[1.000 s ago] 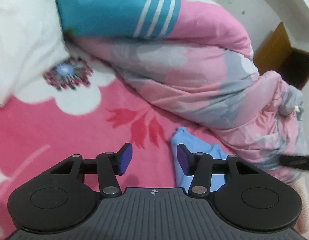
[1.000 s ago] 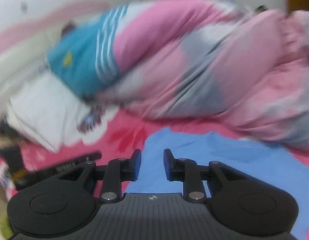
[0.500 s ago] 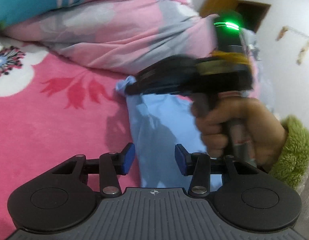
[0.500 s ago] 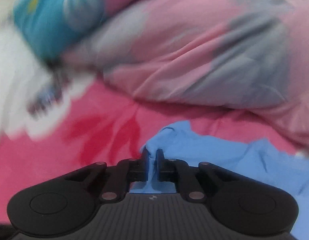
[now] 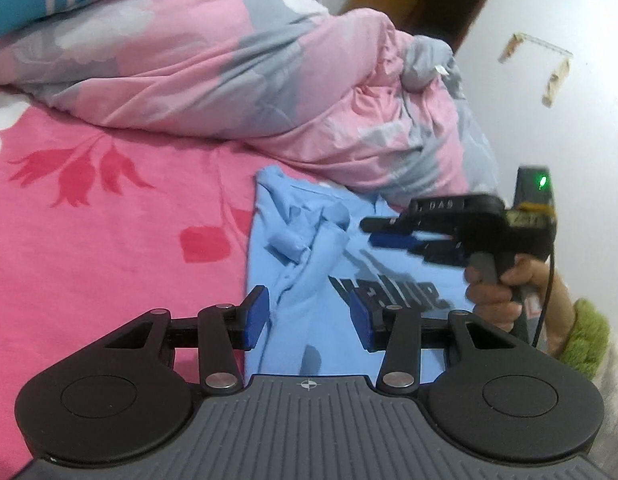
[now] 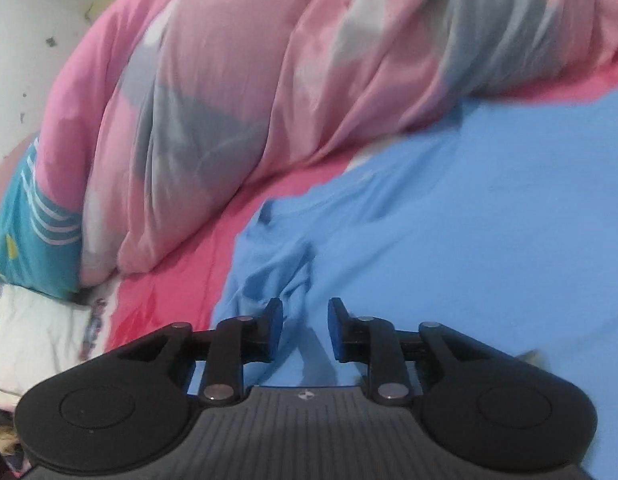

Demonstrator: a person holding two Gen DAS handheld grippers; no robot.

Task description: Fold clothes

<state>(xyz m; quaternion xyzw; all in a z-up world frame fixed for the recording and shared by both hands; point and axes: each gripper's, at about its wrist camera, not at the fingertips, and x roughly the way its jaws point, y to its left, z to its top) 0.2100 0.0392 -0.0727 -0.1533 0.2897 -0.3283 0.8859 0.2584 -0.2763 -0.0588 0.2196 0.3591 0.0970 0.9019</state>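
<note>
A light blue T-shirt (image 5: 293, 216) with a dark print (image 5: 389, 292) lies on the pink flowered sheet (image 5: 109, 240), its near-left part bunched into folds. My left gripper (image 5: 309, 318) hovers open over the shirt's left edge, pads clear of the cloth. My right gripper (image 5: 373, 232), held by a hand (image 5: 497, 292) in a green sleeve, hangs blurred above the print. In the right wrist view the right gripper (image 6: 305, 328) has its jaws opening above the rumpled shirt (image 6: 469, 220), with nothing pinched between them.
A bulky pink and grey quilt (image 5: 229, 72) is heaped along the far side of the shirt, also filling the back of the right wrist view as the quilt (image 6: 229, 100). Teal striped fabric (image 6: 33, 248) and a white pillow (image 6: 29, 336) lie left. A wooden cabinet (image 5: 421, 4) stands beyond.
The right gripper was shut on a bunched corner of the blue shirt half a second ago; now its jaws are apart and it has swung right and lower. The left gripper shifted right over the shirt.
</note>
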